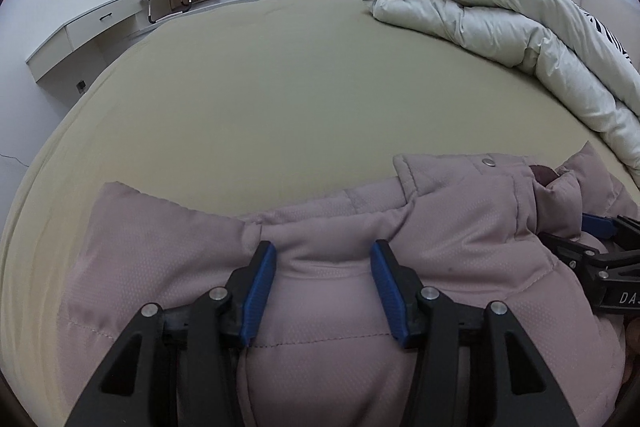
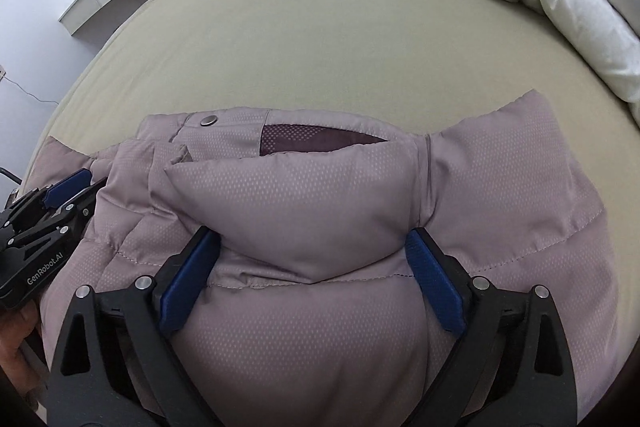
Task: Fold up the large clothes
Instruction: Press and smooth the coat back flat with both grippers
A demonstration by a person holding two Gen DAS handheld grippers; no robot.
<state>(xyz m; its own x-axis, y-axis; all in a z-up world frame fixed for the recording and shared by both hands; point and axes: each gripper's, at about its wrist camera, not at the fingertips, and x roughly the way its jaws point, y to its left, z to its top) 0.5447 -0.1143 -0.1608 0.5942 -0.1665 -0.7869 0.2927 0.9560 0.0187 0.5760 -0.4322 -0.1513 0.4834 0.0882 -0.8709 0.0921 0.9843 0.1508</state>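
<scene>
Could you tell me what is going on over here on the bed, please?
A person is folding a pink padded jacket on a bed, with a handheld gripper in each hand. The left gripper sits over the jacket with a bulge of its fabric between the blue pads; whether it pinches is unclear. The right gripper is open wide, straddling a puffy fold near the collar. A rolled white duvet lies at the far right of the bed.

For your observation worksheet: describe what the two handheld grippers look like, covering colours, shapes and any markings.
Both the left gripper and the right gripper have angular black plastic linkage arms with triangular cut-outs, silver round rivets at the joints, and blue textured pads. White lettering reading GenRobot.AI marks the left gripper's black body in the right wrist view.
</scene>
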